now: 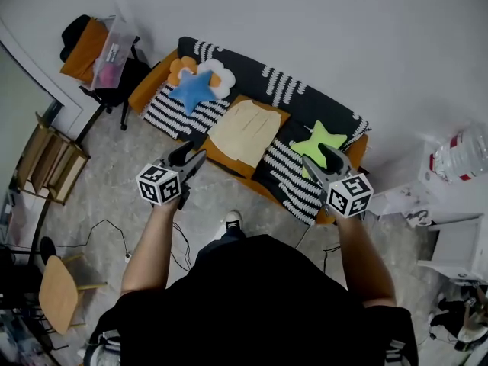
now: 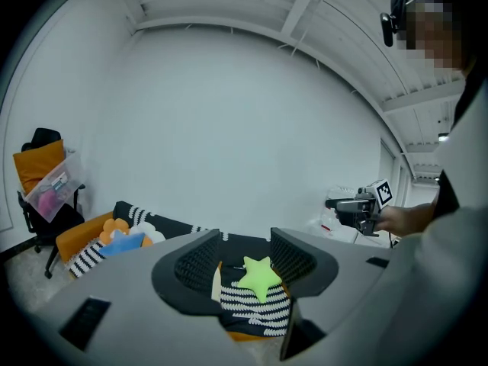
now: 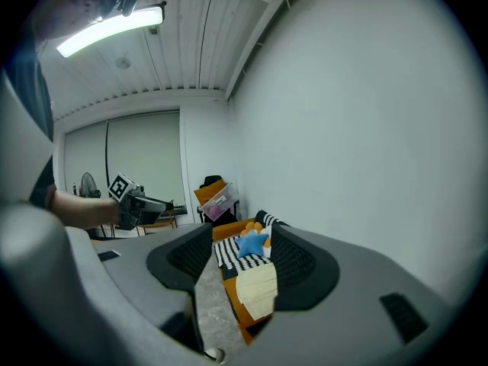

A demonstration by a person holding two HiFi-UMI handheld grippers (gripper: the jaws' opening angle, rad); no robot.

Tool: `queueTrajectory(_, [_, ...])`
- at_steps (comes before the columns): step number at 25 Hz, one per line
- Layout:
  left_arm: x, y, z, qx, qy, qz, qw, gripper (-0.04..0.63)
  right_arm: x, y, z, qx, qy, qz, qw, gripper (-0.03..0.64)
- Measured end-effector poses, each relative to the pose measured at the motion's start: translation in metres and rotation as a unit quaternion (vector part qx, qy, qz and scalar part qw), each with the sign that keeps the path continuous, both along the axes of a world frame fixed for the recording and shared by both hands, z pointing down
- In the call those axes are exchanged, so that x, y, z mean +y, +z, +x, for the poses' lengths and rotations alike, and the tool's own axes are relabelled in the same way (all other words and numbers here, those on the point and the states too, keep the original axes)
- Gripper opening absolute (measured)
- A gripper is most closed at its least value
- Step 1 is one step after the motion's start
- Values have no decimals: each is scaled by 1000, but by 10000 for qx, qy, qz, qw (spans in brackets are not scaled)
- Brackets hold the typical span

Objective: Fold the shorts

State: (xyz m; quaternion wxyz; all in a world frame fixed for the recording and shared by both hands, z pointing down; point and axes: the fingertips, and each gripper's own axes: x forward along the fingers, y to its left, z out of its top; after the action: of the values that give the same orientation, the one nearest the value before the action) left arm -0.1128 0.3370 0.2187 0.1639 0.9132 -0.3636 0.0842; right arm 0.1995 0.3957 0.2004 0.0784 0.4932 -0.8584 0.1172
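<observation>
The pale cream shorts (image 1: 245,130) lie flat on the sofa's middle seat, between the cushions; in the right gripper view the shorts (image 3: 257,290) show through the jaw gap. Both grippers hang in the air in front of the sofa, short of the shorts and touching nothing. My left gripper (image 1: 188,158) is off the shorts' left side, open and empty (image 2: 244,261). My right gripper (image 1: 328,159) is off their right side, near the green star cushion, also open and empty (image 3: 240,261). Each gripper view shows the other gripper held out to the side.
The orange sofa (image 1: 149,82) carries a black-and-white striped blanket, a blue star cushion (image 1: 193,88), a flower cushion (image 1: 219,73) and a green star cushion (image 1: 317,142). An office chair with a plastic box (image 1: 113,49) stands far left. Wooden chairs (image 1: 57,290) are left, a white shelf (image 1: 454,204) right.
</observation>
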Motion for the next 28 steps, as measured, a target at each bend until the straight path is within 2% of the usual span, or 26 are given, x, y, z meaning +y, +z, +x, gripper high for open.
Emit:
queueTrajectory(9, [-50,15,-2,-56,117,-133,9998,229,-41,18,4,16,146,-177,9997,249])
queueTrajectory(28, [-142,30,-23,-23,251,-348,9991,235,-132,23,-17,6,336,-281,9990,249])
